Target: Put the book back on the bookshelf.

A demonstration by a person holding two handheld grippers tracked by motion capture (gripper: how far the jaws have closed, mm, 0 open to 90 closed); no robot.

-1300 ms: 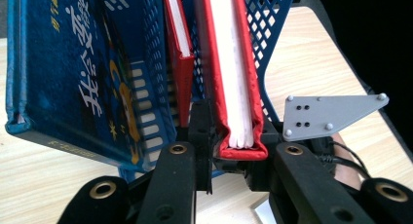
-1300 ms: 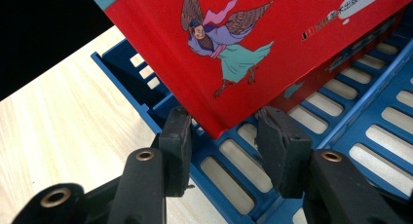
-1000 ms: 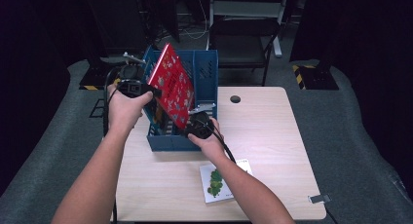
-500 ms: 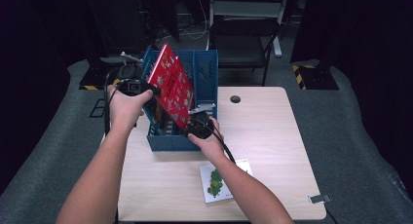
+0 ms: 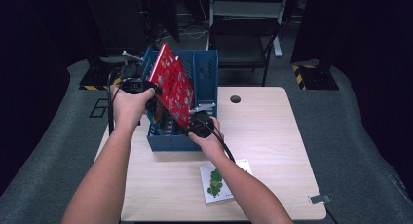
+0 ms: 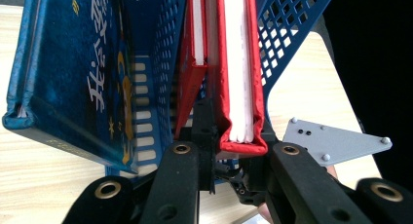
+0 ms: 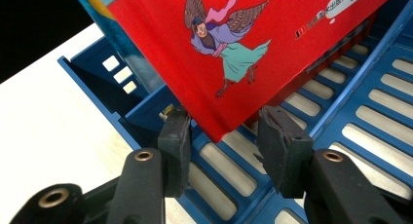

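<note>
A glossy red cover (image 7: 272, 44) over white paper pages (image 6: 239, 78) is being shown on the book, while the blue file rack (image 5: 207, 70) is being seen as smooth, perforated plastic. The table (image 5: 272, 131) is being presented as pale matt wood grain (possibly laminate), and the jaws as matt black plastic.

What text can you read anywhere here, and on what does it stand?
Blue book: large white Chinese characters on the cover, cut off at the frame's edge, not readable in full.
Red book: a small white line of print near the cover's edge, too small to read.
Booklet on the table: print too blurred to read.
</note>
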